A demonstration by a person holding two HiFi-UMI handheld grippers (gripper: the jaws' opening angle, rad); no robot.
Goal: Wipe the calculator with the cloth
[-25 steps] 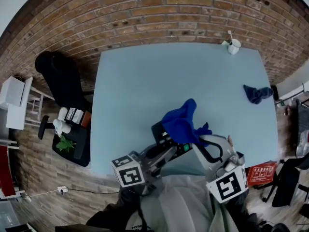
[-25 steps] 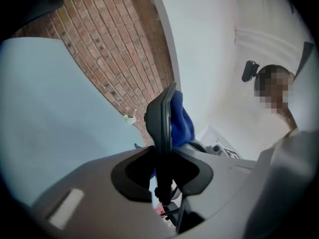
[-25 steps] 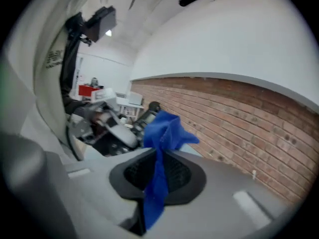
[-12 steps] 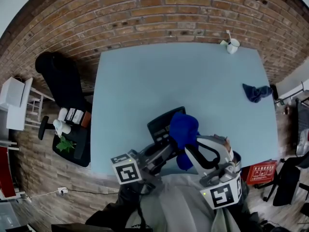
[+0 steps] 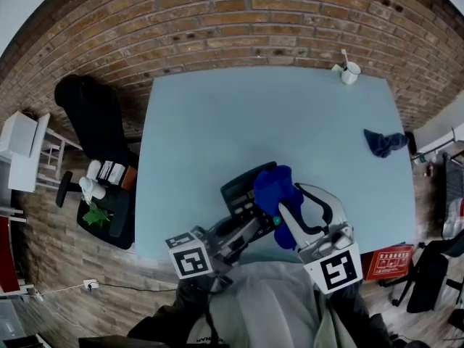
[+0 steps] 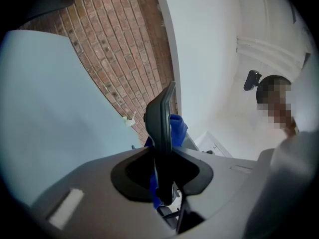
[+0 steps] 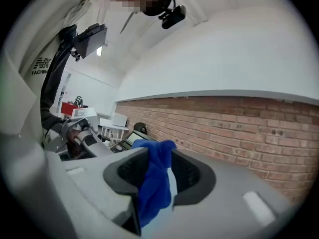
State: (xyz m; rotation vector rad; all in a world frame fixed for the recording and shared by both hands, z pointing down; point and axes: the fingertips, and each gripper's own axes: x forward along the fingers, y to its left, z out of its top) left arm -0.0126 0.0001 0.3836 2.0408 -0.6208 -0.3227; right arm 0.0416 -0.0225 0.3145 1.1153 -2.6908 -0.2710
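My left gripper (image 5: 250, 222) is shut on the lower edge of a black calculator (image 5: 243, 185) and holds it tilted above the pale blue table (image 5: 217, 122). In the left gripper view the calculator (image 6: 160, 123) stands edge-on between the jaws. A blue cloth (image 5: 275, 188) is bunched against the calculator's right side. It lies between the jaws of my right gripper (image 5: 293, 205), which have just been opening. In the right gripper view the cloth (image 7: 154, 183) drapes over one jaw with a gap at the other.
A second blue cloth (image 5: 384, 142) lies near the table's right edge. A white cup (image 5: 351, 71) stands at the far right corner. A black chair (image 5: 94, 122) is left of the table and a red sign (image 5: 394, 261) is on the floor at the right.
The right gripper has swung in toward the calculator and turned. The cloth, earlier spread high over the calculator, now sits bunched lower at its right side. The calculator's face shows more.
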